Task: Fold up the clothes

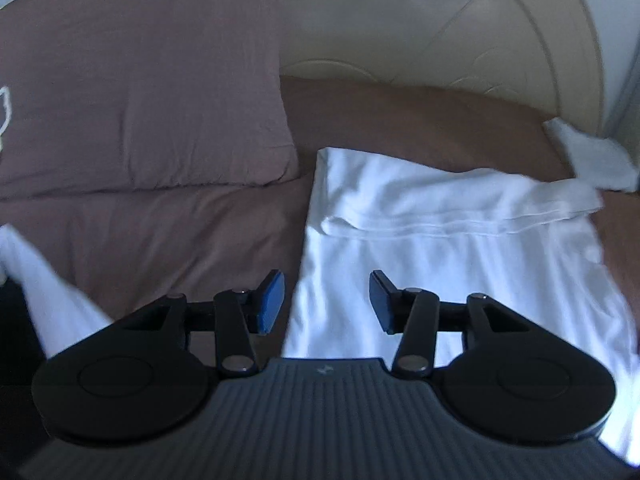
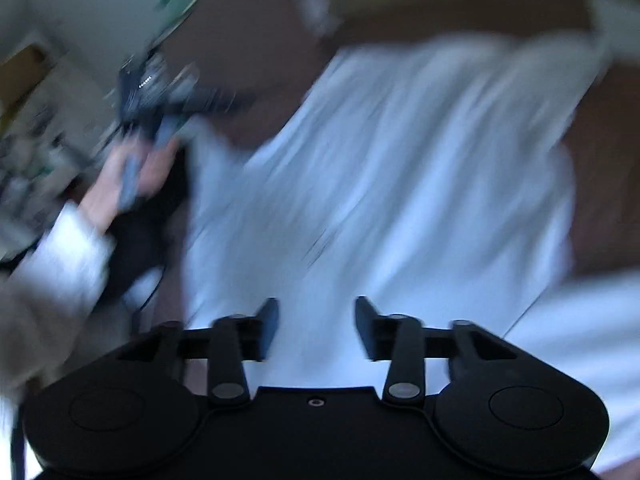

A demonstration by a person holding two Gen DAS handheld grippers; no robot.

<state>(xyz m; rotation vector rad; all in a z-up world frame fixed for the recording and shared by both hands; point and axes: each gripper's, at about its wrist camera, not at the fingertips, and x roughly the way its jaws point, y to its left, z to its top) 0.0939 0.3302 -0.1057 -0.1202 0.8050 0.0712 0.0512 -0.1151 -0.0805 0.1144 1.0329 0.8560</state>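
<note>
A white garment point(image 1: 452, 240) lies spread on the brown bedsheet point(image 1: 168, 236), with a hemmed flap folded over near its far end. My left gripper point(image 1: 326, 302) hovers over the garment's left edge, open, with nothing between its blue pads. The right wrist view is blurred by motion. There the same white garment point(image 2: 384, 184) fills the middle, and my right gripper point(image 2: 316, 328) stands open above it, holding nothing. At the left of that view a hand point(image 2: 132, 176) in a white sleeve holds the left gripper's body point(image 2: 160, 96).
A brown pillow point(image 1: 132, 92) leans against a cream headboard point(image 1: 440, 28) at the back. A small white cloth point(image 1: 592, 156) lies at the far right of the bed. More white fabric point(image 1: 44, 284) shows at the left edge. Cluttered shelves point(image 2: 28, 148) stand beyond the bed.
</note>
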